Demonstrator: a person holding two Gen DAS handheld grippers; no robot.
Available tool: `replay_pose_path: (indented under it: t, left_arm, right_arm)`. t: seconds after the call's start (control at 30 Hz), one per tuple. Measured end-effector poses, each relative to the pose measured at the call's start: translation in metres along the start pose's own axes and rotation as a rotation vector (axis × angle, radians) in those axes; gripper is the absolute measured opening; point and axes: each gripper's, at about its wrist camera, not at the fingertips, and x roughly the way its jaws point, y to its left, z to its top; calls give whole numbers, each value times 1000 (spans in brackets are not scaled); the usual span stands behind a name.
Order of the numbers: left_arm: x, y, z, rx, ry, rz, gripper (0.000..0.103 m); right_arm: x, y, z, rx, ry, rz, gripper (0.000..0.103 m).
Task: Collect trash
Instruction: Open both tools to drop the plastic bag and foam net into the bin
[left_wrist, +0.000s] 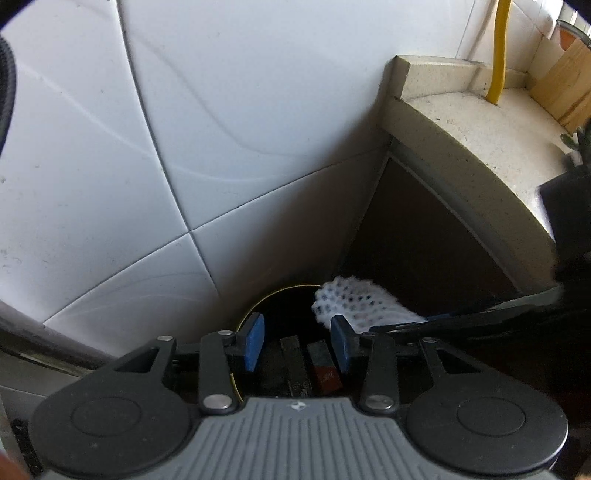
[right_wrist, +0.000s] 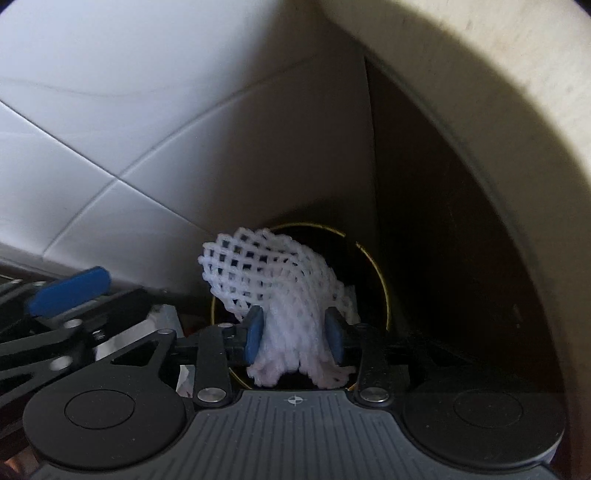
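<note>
A white foam fruit net (right_wrist: 280, 291) is squeezed between the blue pads of my right gripper (right_wrist: 293, 332), which is shut on it. It hangs over the mouth of a dark round bin with a gold rim (right_wrist: 380, 284) standing on the floor in a corner. In the left wrist view the same net (left_wrist: 358, 302) shows at the right, held by the right gripper's black frame. My left gripper (left_wrist: 297, 341) is open above the bin (left_wrist: 255, 306), nothing between its fingers. Dark and red scraps (left_wrist: 325, 373) lie inside the bin.
White wall tiles (left_wrist: 184, 129) rise behind the bin. A beige stone counter (left_wrist: 472, 129) overhangs a dark cabinet front (left_wrist: 424, 240) at the right. A yellow pipe (left_wrist: 498, 48) and a wooden board (left_wrist: 565, 85) stand on the counter.
</note>
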Motion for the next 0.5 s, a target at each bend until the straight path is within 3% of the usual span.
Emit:
replay_pose_path:
  t: [0.3,0.5]
  left_arm:
    - [7,0,1,-2,26,29,41]
    - [9,8,2,-45,36,43,45]
  right_arm:
    - [35,0,2,-11,49,-24,51]
    - [34,-3,2,-2,44,10,67]
